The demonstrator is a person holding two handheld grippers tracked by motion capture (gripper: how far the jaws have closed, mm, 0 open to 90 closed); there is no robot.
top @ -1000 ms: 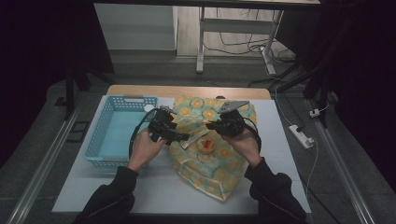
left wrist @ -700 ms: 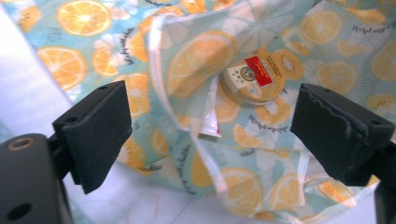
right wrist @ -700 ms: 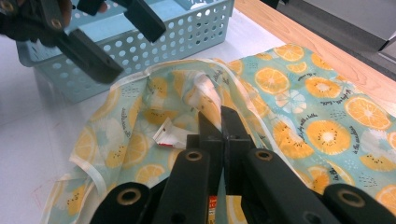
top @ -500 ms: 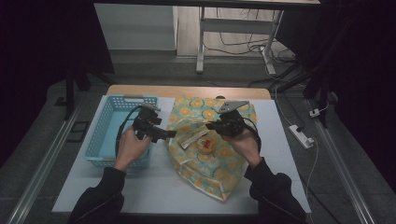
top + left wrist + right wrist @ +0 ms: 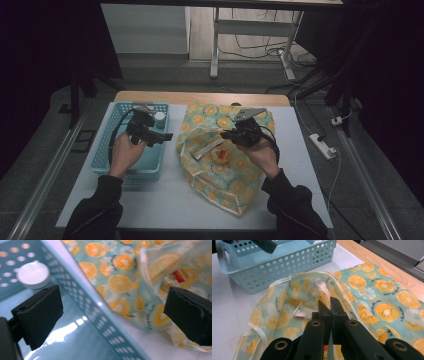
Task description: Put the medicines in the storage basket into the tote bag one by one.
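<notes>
A white table (image 5: 180, 200) is carrying, from largest to smallest, an orange-print bag (image 5: 220, 175), a blue basket (image 5: 116, 170) and a white-capped jar (image 5: 159, 118). The bag is lying at centre, its mouth gaping toward 10 o'clock; small script is running beside the printed orange slices (image 5: 387, 310), too small to read. A red-and-white packet (image 5: 302, 312) is showing inside the mouth, its label unreadable. The basket is sitting at 9 o'clock of the bag, just beside it, with bare tabletop lying along the near edge at 6 o'clock. The jar is standing in the basket's far right corner. The left gripper (image 5: 159, 137) is hovering over the basket's right wall (image 5: 100, 312), jaws spread wide and holding nothing; the jar (image 5: 33, 275) is lying at its 10 o'clock. The right gripper (image 5: 226, 134) is pinching the bag's rim (image 5: 325, 293), jaws pressed together, at the mouth's 2 o'clock side.
</notes>
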